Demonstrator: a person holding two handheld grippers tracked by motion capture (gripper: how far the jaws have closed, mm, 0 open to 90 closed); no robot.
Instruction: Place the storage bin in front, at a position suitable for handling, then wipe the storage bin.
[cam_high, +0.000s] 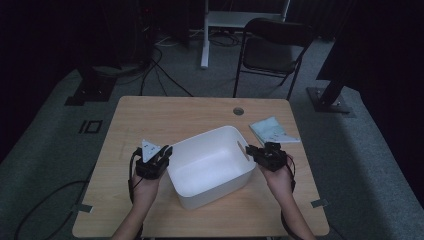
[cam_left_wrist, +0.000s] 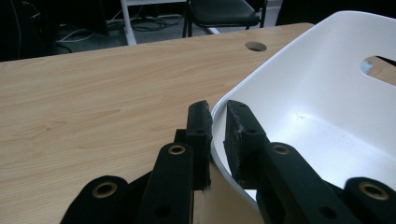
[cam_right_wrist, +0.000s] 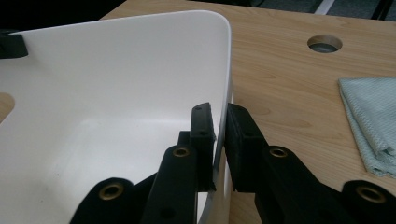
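Basket (cam_high: 210, 167), white and empty, is sitting mid-table; I'm clamping its left rim with my left gripper (cam_high: 161, 156) and its right rim with my right gripper (cam_high: 257, 151). Gripping is done; lifting remains.

My left hand-held gripper (cam_high: 161, 156) and my right hand-held gripper (cam_high: 254, 151) each clamp a wall of the white bin (cam_high: 200, 197), which takes up the middle of the surface (cam_high: 150, 115) and blocks any straight path between them. The bin's inside is bare, so I could reach down into it. The far left corner and the whole far edge lie open, broken only by a cable hole (cam_high: 238, 111). Toward the far right corner a folded cloth (cam_high: 273, 131) lies near my right hand-held gripper, narrowing the room there. The near edge in front of the bin is free.
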